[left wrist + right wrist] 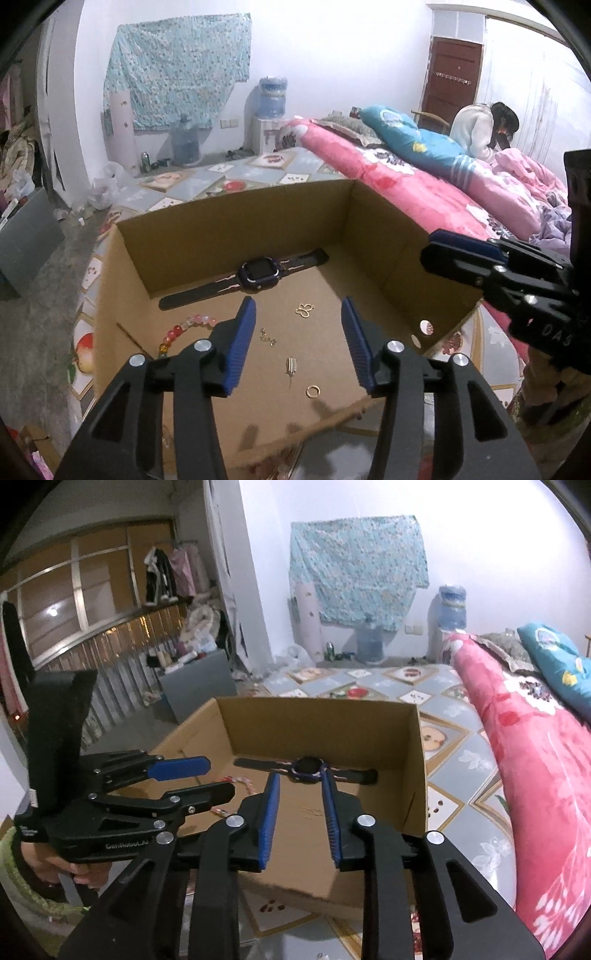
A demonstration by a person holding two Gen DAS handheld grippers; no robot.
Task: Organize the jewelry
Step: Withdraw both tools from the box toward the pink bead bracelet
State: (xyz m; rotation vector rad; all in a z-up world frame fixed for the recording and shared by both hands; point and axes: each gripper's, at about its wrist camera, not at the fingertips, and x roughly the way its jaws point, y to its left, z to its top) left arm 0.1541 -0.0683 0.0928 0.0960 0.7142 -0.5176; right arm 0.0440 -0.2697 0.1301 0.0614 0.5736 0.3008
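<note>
An open cardboard box (236,229) holds the jewelry. A dark watch (258,271) lies along its far wall. On the box floor are a bead bracelet (184,328), a gold butterfly pendant (305,310), a small chain piece (267,336), a silver pin (291,367) and a gold ring (312,390). My left gripper (298,303) hangs open over the floor with nothing between its blue pads. My right gripper (300,775) is open by a narrow gap and holds nothing. It points at the watch (308,766) from above the box's right wall.
The box stands on a patterned floor mat (454,753) beside a bed with a pink quilt (388,173). A person in a white top (474,131) sits at the bed's far end. Water bottles (184,142) stand by the back wall, and a grey cabinet (199,679) is on the left.
</note>
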